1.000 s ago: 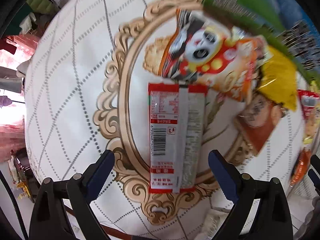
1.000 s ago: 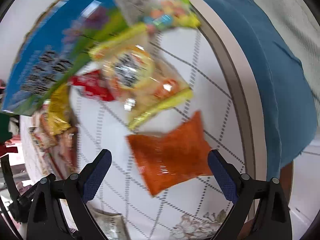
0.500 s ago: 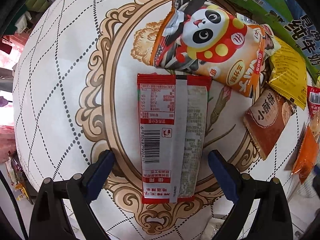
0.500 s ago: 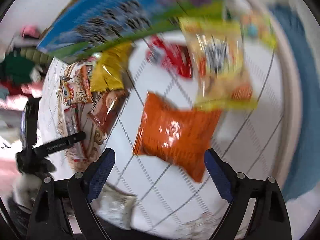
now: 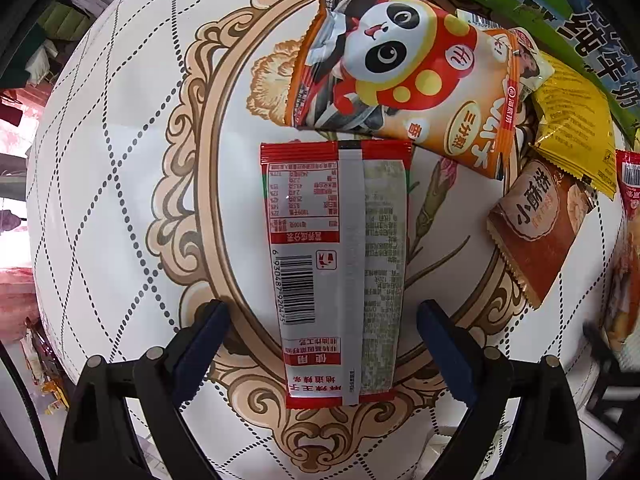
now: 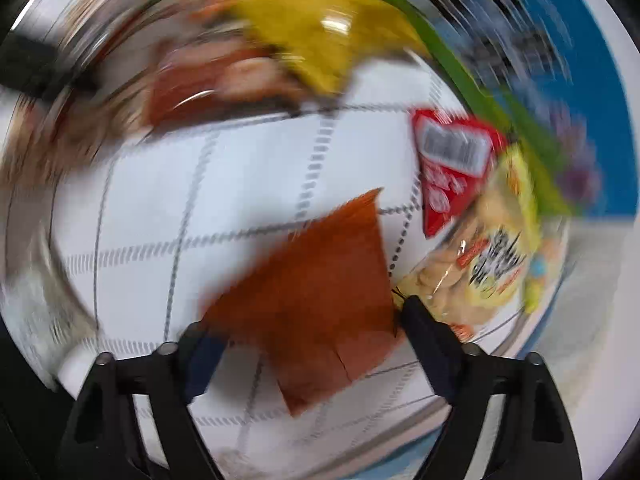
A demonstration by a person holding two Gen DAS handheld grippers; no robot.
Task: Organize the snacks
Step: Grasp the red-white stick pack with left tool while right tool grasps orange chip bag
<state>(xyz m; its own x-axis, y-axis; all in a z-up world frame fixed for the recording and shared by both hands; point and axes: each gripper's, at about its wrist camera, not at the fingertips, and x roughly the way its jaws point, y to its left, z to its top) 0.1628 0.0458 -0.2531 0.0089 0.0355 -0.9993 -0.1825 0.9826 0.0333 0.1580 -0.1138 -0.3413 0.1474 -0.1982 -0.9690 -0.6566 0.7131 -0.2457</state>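
Right gripper (image 6: 316,330) jaws, just closing, are seen astride an orange packet (image 6: 316,300) lying on the quilted white surface (image 6: 160,184); the view is blurred.

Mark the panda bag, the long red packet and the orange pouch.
panda bag (image 5: 404,60), left wrist view, on the panda's face.
long red packet (image 5: 336,264), left wrist view, back seam.
orange pouch (image 6: 320,300), right wrist view, its middle.

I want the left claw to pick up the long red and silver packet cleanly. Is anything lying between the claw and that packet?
Nothing visible does. The long red and silver packet lies flat and uncovered between the open fingers of the left claw. The panda bag lies just past its far end; whether they touch is unclear.
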